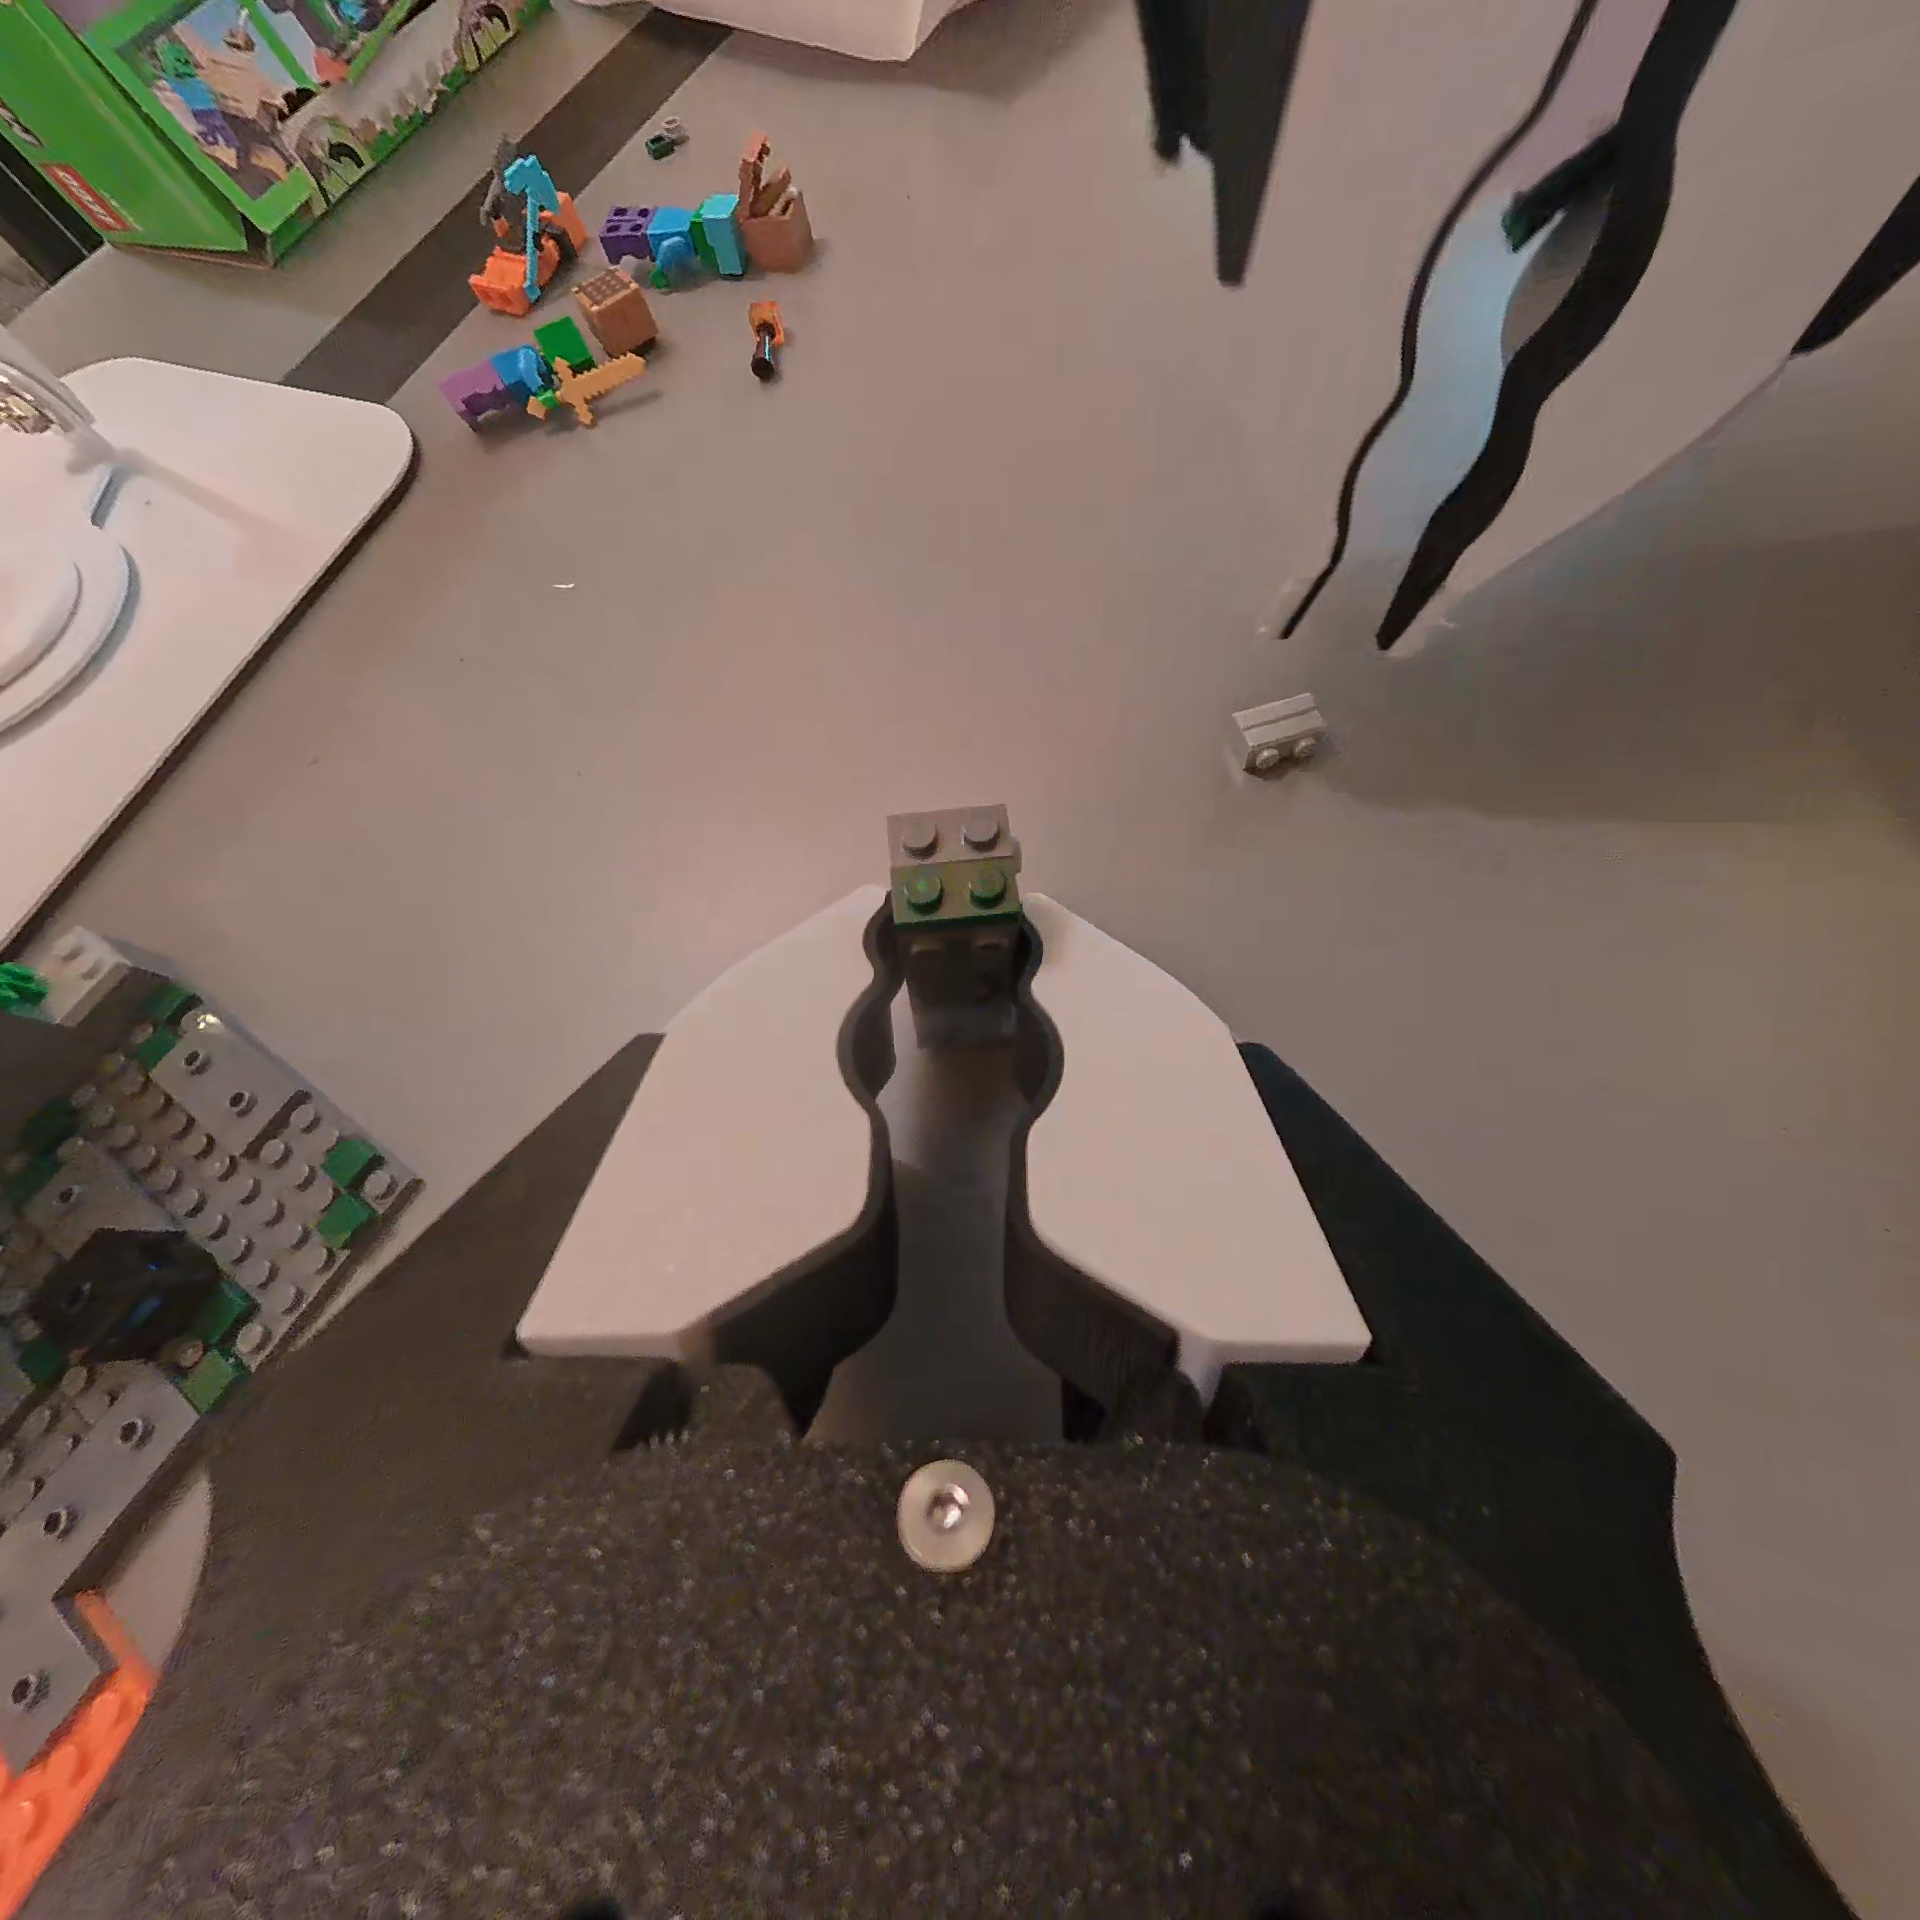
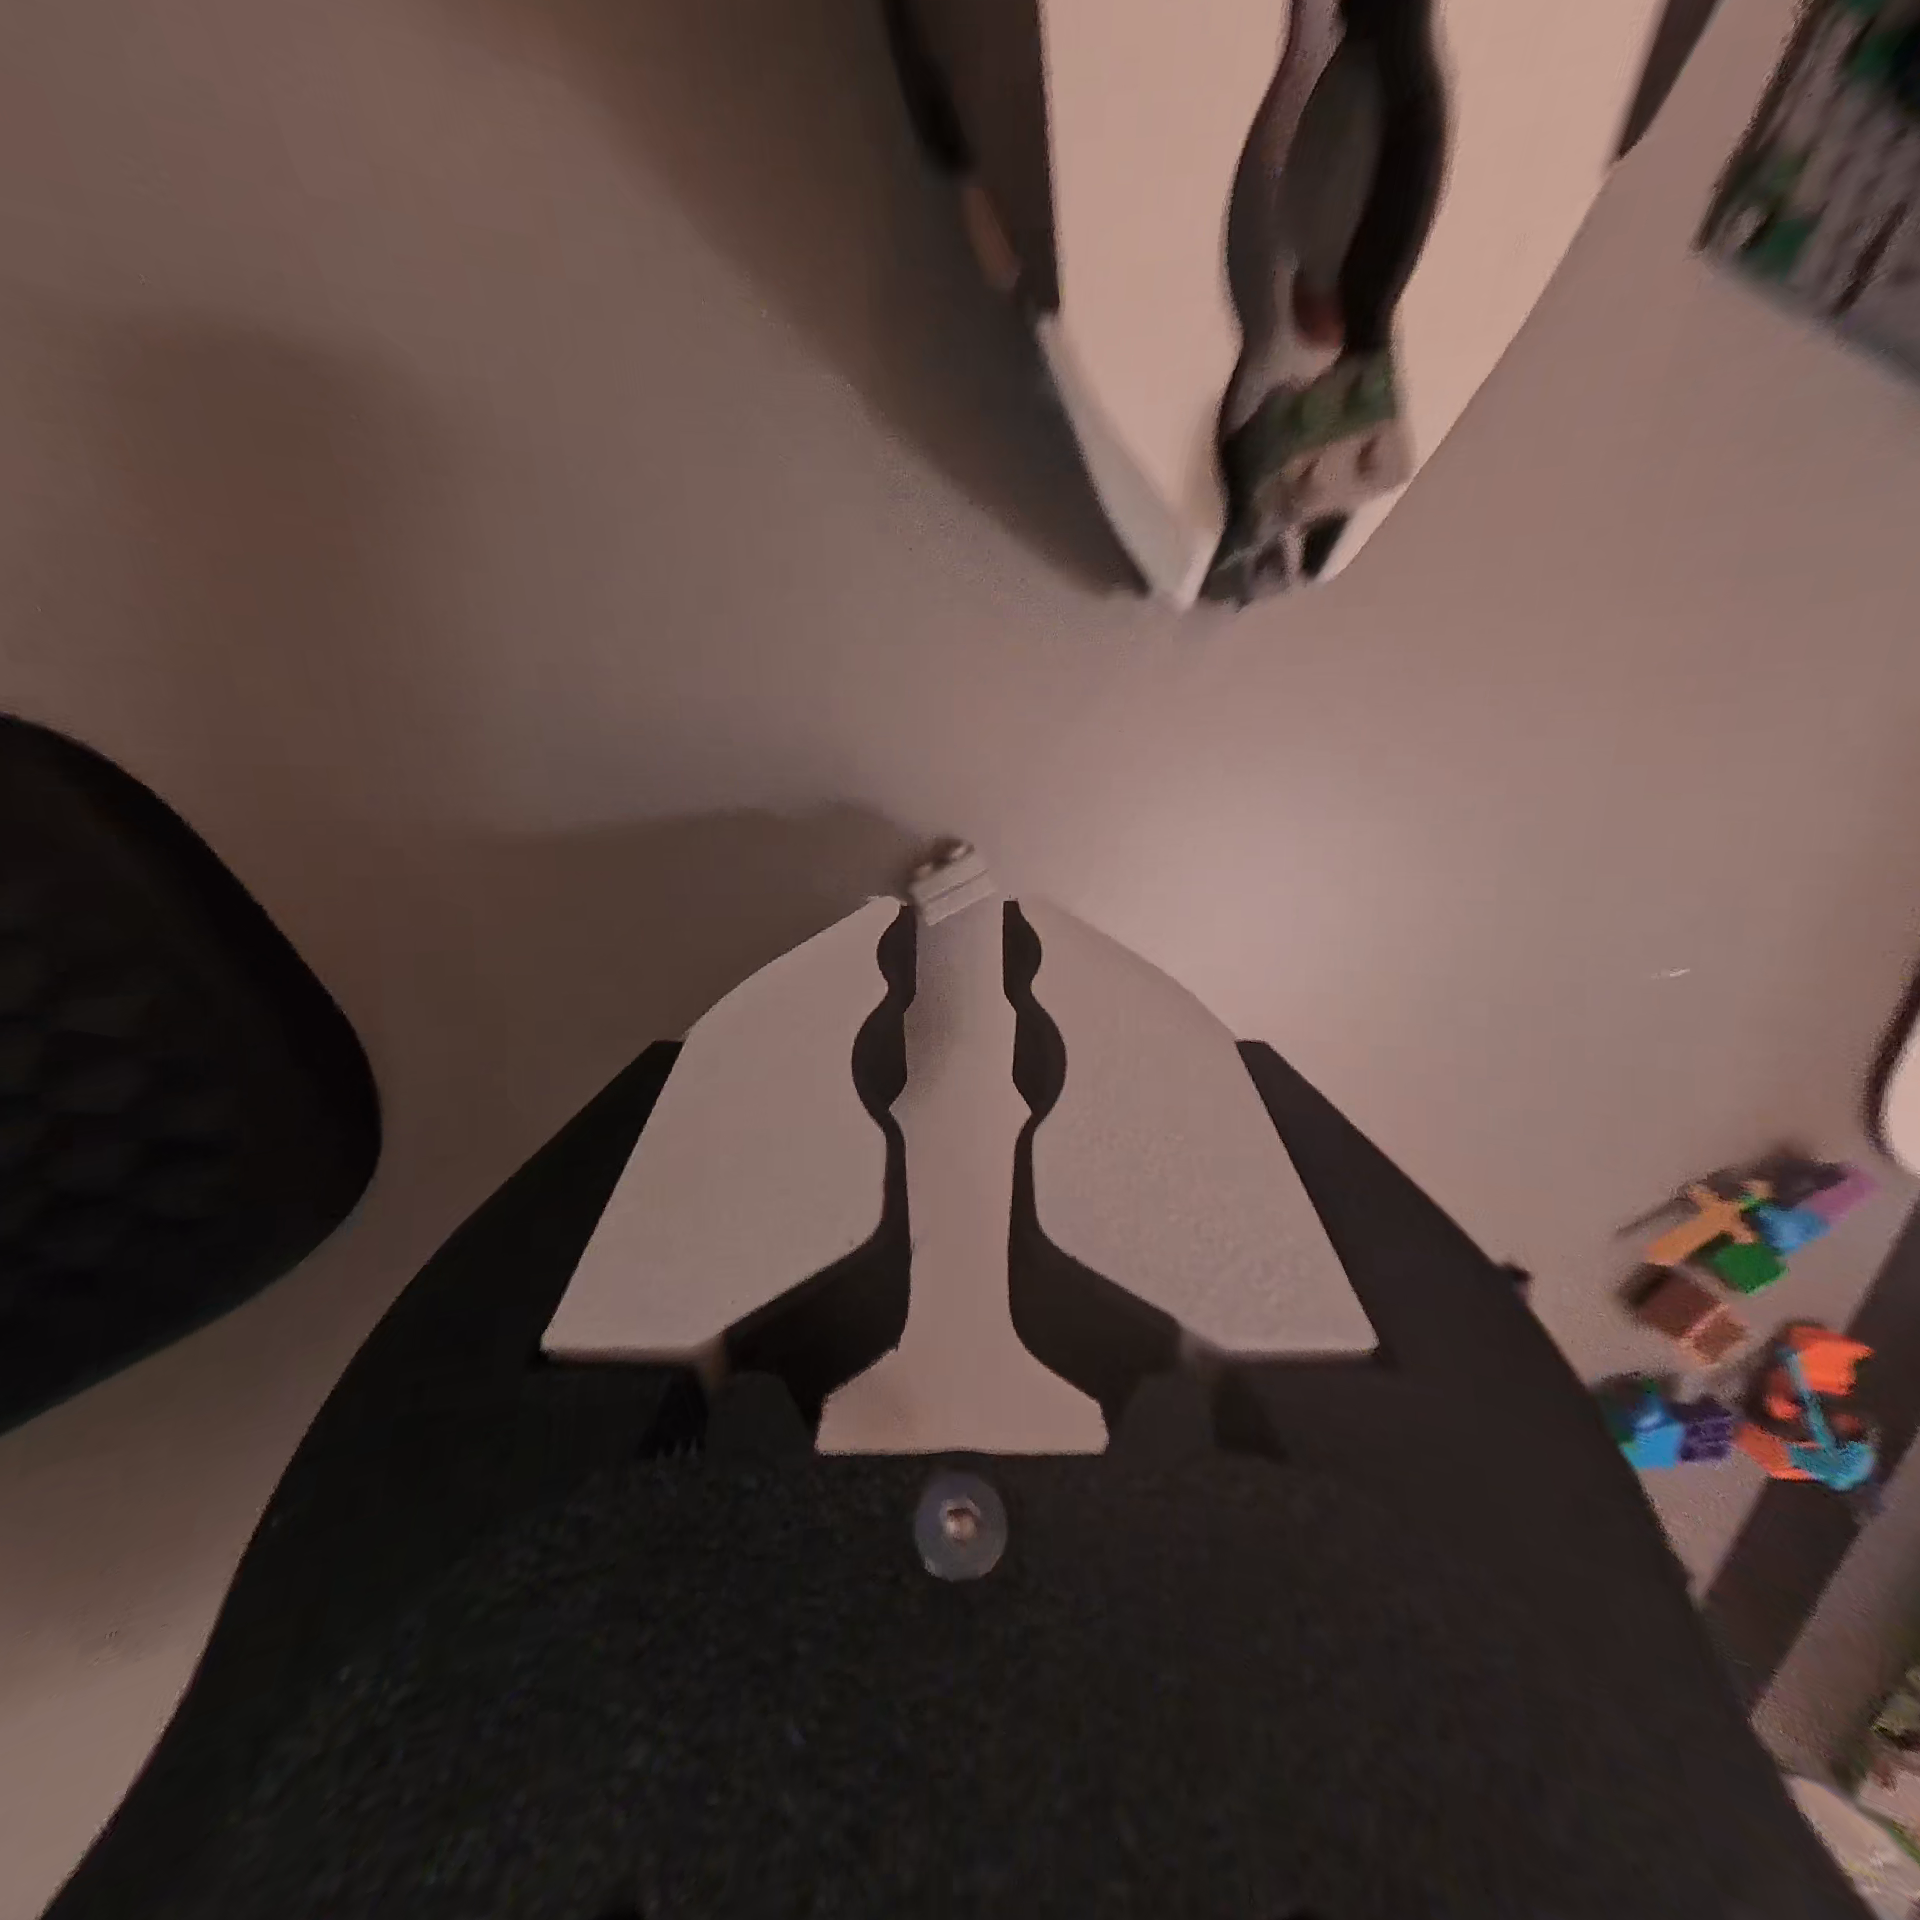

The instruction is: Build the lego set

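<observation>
We find the left hand-held gripper (image 1: 954, 940) clenched on a small grey-and-green brick stack (image 1: 954, 868). The right hand-held gripper (image 2: 951, 914) stands released, a loose grey brick (image 2: 948, 888) lying on the surface (image 2: 520, 520) at its fingertips.

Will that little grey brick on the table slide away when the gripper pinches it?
Probably a little. The grey brick looks small and light, lying loose on a smooth table, so a nudge could skid it. Its flat sides should keep it from rolling, and it looks hard, so the open right hand-held gripper shouldn't squash it.
</observation>
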{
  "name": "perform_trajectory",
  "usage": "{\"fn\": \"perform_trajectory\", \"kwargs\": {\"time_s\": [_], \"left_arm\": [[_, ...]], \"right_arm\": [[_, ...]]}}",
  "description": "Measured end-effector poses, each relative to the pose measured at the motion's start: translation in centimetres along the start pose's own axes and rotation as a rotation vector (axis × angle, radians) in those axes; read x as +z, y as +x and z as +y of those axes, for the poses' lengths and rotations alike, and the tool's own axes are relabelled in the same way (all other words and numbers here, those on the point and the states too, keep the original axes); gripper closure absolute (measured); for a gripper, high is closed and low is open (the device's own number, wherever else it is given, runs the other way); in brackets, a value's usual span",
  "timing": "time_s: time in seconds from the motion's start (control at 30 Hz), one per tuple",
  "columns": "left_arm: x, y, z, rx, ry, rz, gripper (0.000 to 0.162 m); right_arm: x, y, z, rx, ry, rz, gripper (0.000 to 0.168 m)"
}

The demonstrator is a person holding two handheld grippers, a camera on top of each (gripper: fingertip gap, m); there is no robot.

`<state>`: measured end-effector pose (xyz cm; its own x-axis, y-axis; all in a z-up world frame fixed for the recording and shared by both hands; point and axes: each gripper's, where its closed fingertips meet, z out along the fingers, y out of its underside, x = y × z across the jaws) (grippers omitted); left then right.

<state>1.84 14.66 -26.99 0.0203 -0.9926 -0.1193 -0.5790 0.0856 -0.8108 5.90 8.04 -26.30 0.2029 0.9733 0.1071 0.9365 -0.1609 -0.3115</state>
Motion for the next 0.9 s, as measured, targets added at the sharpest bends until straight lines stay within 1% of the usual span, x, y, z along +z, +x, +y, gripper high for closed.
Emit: {"fn": "perform_trajectory", "kwargs": {"time_s": [0.1, 0.23, 0.43, 0.57, 0.77, 0.83, 0.9], "left_arm": [[-0.1, 0.1, 0.1, -0.01, -0.003, 0.007, 0.144], [-0.2, 0.2, 0.2, -0.015, -0.002, 0.006, 0.144], [-0.3, 0.2, 0.3, -0.018, -0.001, 0.01, 0.144], [-0.3, 0.3, 0.3, -0.02, 0.0, 0.018, 0.144], [-0.4, 0.5, 0.3, -0.018, 0.001, 0.028, 0.143], [-0.5, 0.5, 0.4, -0.018, 0.002, 0.032, 0.143], [-0.5, 0.6, 0.4, -0.02, 0.002, 0.04, 0.143]], "right_arm": [[0.9, -1.0, 0.5, 0.032, 0.022, 0.007, 0.152], [1.6, -0.5, 0.2, 0.019, 0.008, 0.131, 0.152], [2.1, -0.2, 0.3, 0.052, -0.008, 0.2, 0.149], [1.7, -0.1, -0.2, 0.003, 0.03, 0.144, 0.146], [2.0, 0.2, -0.1, -0.074, 0.011, -0.026, 0.14], [2.2, 0.2, 0.1, -0.066, 0.002, -0.07, 0.142], [2.5, 0.1, 0.3, -0.05, 0.008, -0.094, 0.15]]}}
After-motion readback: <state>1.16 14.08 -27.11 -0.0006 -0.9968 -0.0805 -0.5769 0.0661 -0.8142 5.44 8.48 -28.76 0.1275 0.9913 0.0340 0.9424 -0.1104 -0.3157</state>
